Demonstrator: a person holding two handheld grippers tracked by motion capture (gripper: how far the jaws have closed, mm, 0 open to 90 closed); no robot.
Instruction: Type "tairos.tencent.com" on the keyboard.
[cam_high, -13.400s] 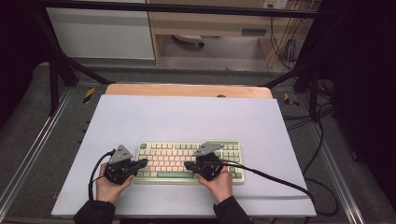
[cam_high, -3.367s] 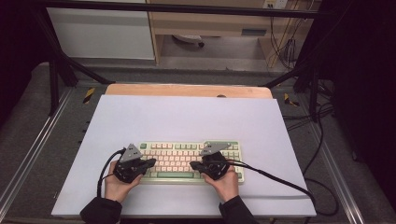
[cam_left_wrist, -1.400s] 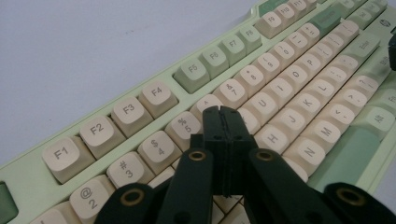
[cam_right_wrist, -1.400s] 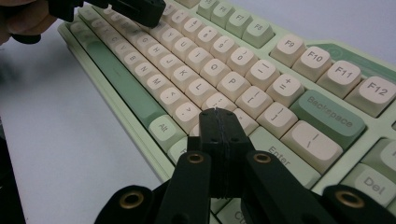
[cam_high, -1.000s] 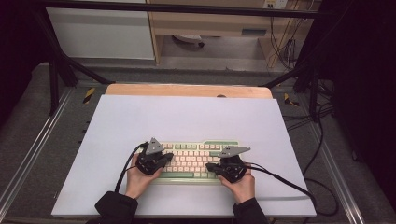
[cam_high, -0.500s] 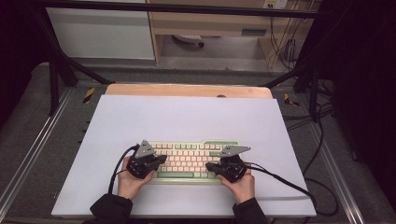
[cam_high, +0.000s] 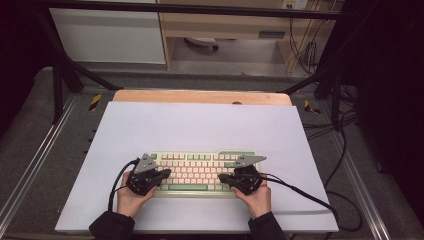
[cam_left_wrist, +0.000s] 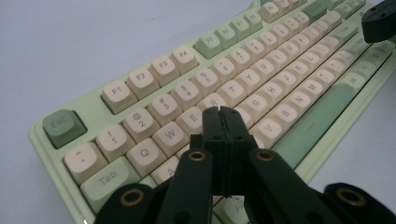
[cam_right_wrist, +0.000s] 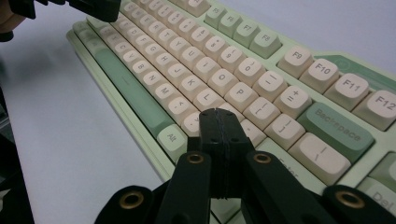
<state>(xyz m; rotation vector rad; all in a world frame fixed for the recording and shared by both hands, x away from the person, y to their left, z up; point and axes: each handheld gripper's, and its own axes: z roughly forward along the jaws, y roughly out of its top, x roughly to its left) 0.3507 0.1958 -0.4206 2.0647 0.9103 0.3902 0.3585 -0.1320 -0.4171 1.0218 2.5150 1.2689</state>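
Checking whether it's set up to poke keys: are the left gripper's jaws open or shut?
Shut. In the left gripper view the left gripper has its two black jaws pressed together with nothing between them, tips over the keyboard letter keys.

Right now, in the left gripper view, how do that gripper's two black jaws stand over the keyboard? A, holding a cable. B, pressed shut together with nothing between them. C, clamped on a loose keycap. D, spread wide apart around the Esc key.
B: the left gripper shows its jaws meeting in one thin seam, tips above the letter keys of the green and cream keyboard, with nothing between them.
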